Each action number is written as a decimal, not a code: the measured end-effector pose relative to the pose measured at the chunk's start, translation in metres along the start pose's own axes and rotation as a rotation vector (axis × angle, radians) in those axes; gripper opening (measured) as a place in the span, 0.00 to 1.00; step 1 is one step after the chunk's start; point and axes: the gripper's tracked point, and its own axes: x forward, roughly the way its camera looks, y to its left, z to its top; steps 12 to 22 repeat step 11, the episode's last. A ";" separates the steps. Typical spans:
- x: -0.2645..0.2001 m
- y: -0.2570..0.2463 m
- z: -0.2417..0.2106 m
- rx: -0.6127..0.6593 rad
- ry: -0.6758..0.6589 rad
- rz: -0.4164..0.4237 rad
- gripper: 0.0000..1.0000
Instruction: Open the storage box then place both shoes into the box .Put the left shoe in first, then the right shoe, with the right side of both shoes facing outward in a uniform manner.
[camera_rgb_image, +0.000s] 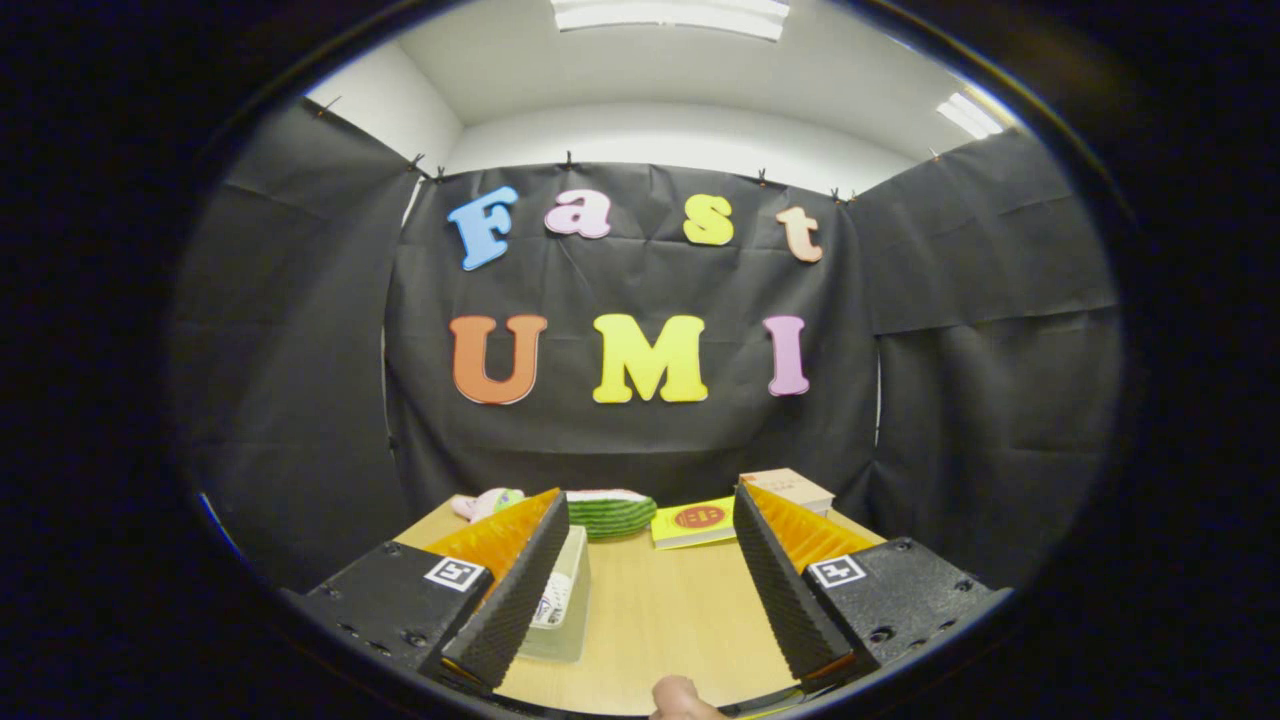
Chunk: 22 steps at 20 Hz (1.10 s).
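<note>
Black cloth walls close in the booth around a pale wooden table (660, 620). Going from the left, a pink soft item (480, 503) lies at the far edge, and nearer, just inside my left finger, stands the clear storage box (562, 600). My gripper (650, 585) is spread wide, gripping nothing. Beyond the fingers lie a green striped cushion (612, 514), a yellow book (692, 523) and a tan box (790, 488). My fingertip (680, 697) shows nearest.
</note>
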 end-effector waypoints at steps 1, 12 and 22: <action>0.000 0.000 -0.002 0.002 0.006 0.001 1.00; 0.008 -0.014 -0.018 0.022 0.059 -0.009 1.00; 0.008 -0.014 -0.018 0.022 0.059 -0.009 1.00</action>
